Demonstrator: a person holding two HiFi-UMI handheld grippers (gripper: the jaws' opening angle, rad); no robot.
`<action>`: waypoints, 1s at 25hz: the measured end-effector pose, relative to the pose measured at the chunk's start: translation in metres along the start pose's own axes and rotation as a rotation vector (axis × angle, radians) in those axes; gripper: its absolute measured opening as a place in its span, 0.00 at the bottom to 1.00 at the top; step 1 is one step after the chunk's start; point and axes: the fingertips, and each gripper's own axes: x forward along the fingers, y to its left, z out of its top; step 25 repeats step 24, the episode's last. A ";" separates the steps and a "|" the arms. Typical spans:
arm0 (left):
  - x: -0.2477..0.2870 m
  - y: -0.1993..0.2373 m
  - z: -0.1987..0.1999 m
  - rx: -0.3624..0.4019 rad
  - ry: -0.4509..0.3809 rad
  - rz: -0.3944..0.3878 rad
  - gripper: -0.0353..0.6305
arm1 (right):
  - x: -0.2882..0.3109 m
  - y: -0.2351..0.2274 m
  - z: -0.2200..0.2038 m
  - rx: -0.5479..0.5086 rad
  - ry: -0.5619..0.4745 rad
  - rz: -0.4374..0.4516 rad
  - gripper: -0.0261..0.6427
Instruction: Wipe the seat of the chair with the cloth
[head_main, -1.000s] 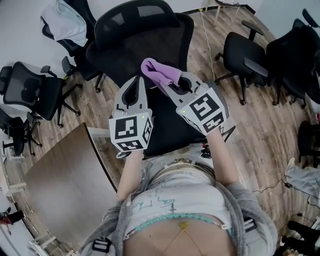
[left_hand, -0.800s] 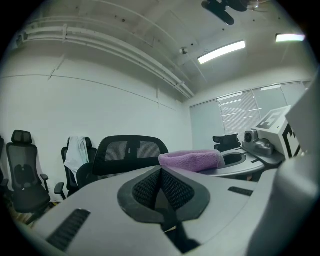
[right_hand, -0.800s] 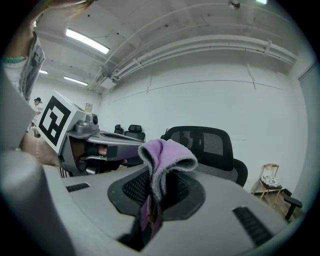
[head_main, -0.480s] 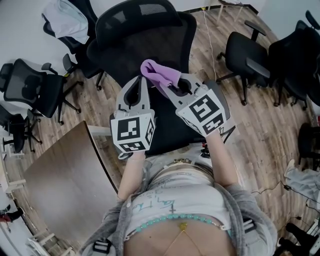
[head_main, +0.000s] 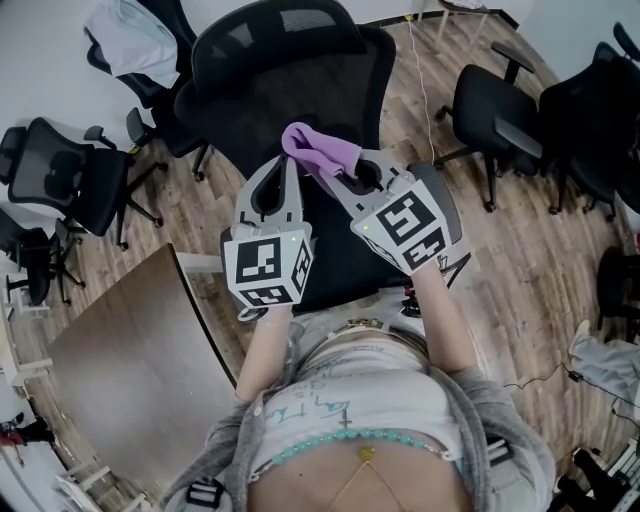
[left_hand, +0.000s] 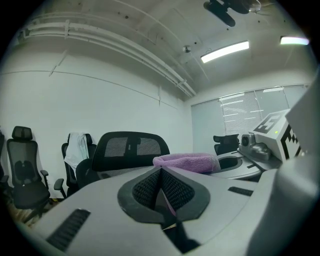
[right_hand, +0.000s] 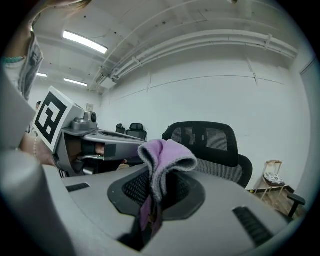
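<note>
Head view: pinching the cloth (head_main: 320, 150) in the right hand-held gripper (head_main: 335, 172), above the seat (head_main: 335, 258) of the chair (head_main: 280, 60). Just to its left, the left hand-held gripper (head_main: 286, 165), jaws pressed together. Farther off on both sides, other chairs (head_main: 490, 110); below-left, a counter (head_main: 130, 350).

Left gripper view: jaws closed together; to their right, the cloth (left_hand: 187, 161), covering part of the chair (left_hand: 130, 147) ahead. Farther left, a garment (left_hand: 76, 147) draped on another chair.

Right gripper view: clamped on the cloth (right_hand: 167, 155), its fold rising over the jaws and blocking part of the chair (right_hand: 207, 137) behind.
</note>
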 end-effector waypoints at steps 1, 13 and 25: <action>0.000 0.000 0.000 0.012 0.000 0.003 0.07 | 0.000 0.000 -0.001 -0.004 0.005 -0.003 0.11; 0.003 -0.001 -0.003 0.054 0.007 0.014 0.07 | 0.002 -0.002 -0.004 0.019 0.006 0.023 0.11; -0.001 0.006 0.002 0.056 -0.017 0.030 0.07 | 0.004 0.003 -0.001 0.028 -0.004 0.031 0.11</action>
